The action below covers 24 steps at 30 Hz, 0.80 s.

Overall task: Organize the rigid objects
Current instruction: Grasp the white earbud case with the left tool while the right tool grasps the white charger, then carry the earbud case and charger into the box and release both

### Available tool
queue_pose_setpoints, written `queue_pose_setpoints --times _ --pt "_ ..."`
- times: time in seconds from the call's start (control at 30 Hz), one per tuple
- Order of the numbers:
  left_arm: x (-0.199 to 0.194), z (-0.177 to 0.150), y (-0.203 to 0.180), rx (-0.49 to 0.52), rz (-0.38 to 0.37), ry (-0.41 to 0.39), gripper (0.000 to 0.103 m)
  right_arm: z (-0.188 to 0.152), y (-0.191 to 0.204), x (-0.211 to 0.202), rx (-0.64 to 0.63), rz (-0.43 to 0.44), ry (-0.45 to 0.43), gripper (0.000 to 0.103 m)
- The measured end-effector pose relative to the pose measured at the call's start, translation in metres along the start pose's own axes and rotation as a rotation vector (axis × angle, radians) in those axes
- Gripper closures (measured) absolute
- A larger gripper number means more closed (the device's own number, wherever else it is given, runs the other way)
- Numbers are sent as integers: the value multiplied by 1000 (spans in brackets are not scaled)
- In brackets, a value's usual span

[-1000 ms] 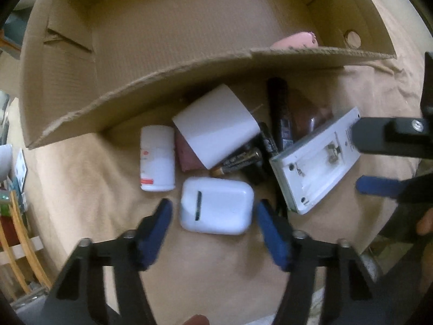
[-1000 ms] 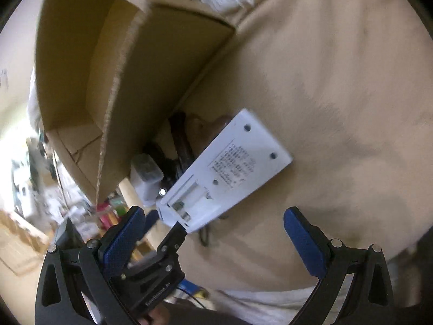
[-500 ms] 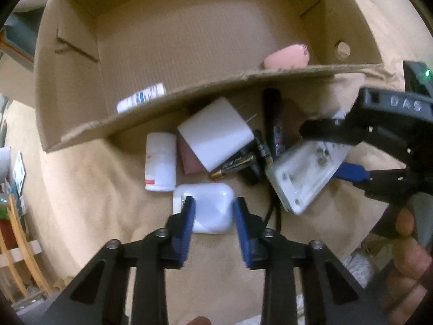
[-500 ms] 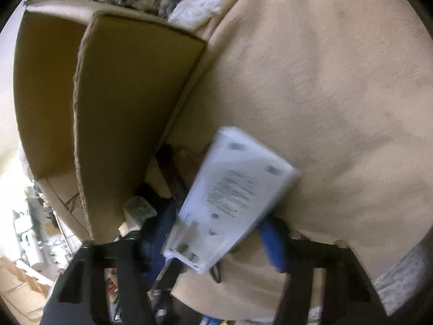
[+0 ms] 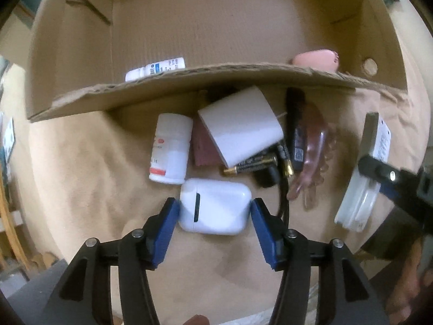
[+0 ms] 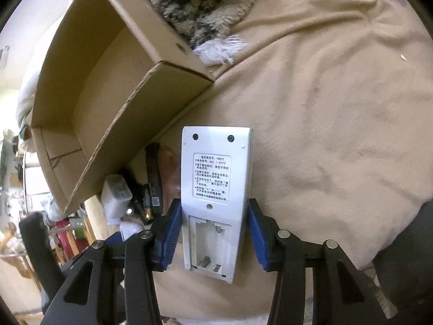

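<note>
Beige blanket [image 6: 338, 113] carries my cardboard box [image 5: 216, 27] and clutter. My right claw [image 6: 213, 233], just closing, clenches the white remote [image 6: 216, 178]; my left claw [image 5: 215, 224], just reopened, straddles the earbud case [image 5: 216, 205], seemingly released.

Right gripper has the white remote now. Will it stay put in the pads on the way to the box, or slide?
The remote is probably light and stiff: a hard plastic shell with an empty battery bay. Its smooth sides could slip between the right gripper pads, which clamp only its lower end, so the long top may swing.
</note>
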State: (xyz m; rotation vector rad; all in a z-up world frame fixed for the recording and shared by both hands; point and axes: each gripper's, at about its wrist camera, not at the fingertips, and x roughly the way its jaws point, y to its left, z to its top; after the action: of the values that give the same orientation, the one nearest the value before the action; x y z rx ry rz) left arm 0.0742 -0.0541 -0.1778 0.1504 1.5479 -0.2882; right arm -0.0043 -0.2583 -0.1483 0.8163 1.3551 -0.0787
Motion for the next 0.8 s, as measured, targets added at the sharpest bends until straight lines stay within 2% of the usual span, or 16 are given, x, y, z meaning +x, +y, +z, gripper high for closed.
queue_pose_setpoints --times 0.1,0.23,0.43,0.63,0.8 --pt "6 7 2 -20 -12 11 50 -1 10 1 -42 7 -6 53" --pt "6 9 0 6 4 0 51 -8 13 -3 -94 8 -19 53" --pt "-9 -15 -6 -22 0 -15 51 -7 20 -1 -131 17 -23 53" --pt "-22 -24 6 -56 26 -56 51 -15 24 -5 -166 2 -47 53" --pt "-45 -40 14 -77 29 -123 51 -21 24 -31 -177 23 -95 53"
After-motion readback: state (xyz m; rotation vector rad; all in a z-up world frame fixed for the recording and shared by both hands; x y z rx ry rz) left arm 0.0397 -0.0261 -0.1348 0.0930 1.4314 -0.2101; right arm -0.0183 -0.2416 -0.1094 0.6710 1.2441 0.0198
